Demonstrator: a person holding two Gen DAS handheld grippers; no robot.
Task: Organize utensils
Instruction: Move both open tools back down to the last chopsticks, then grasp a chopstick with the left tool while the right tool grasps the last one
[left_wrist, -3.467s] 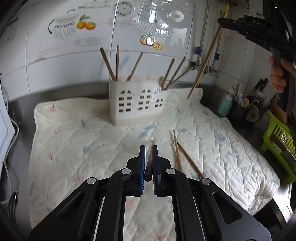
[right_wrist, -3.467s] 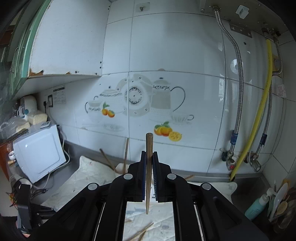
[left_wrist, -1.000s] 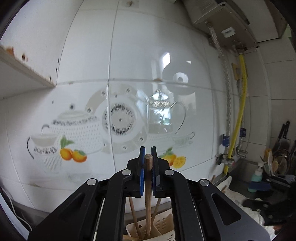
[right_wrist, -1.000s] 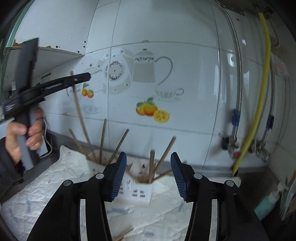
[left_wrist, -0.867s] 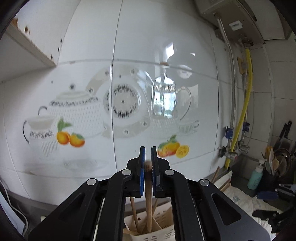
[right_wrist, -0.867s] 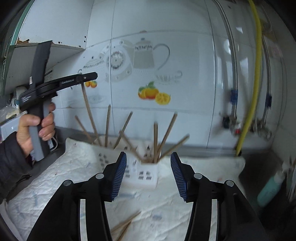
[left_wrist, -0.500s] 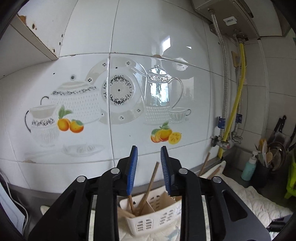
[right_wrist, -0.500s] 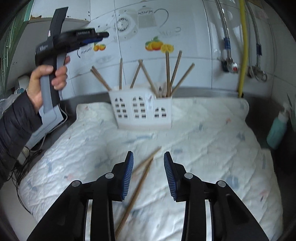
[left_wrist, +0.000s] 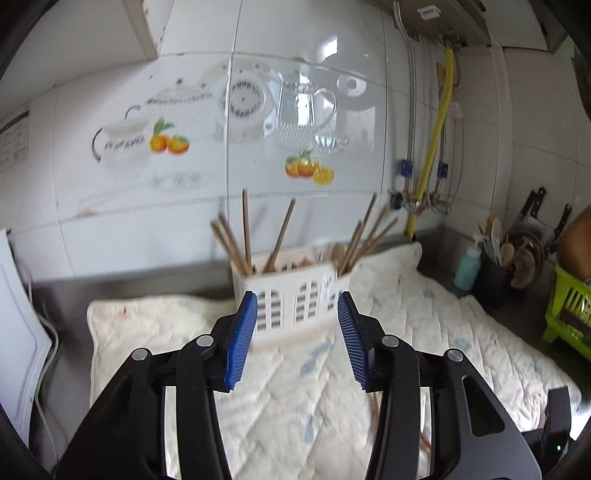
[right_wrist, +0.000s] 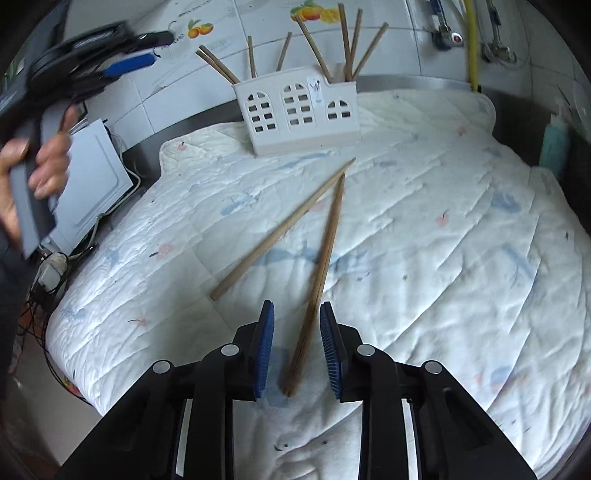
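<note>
Left wrist view faces the white holder (left_wrist: 291, 295) nearly level; right looks down, sharing it.

Quilted white mat (right_wrist: 424, 229), teal bottle (left_wrist: 467, 266), yellow pipe (left_wrist: 432, 155), green basket (left_wrist: 570, 306).

Ahead of your right gripper (right_wrist: 297, 347) the quilt (right_wrist: 443, 229) lies open up to the holder (right_wrist: 299, 110); only two chopsticks (right_wrist: 321, 266) cross it.
</note>
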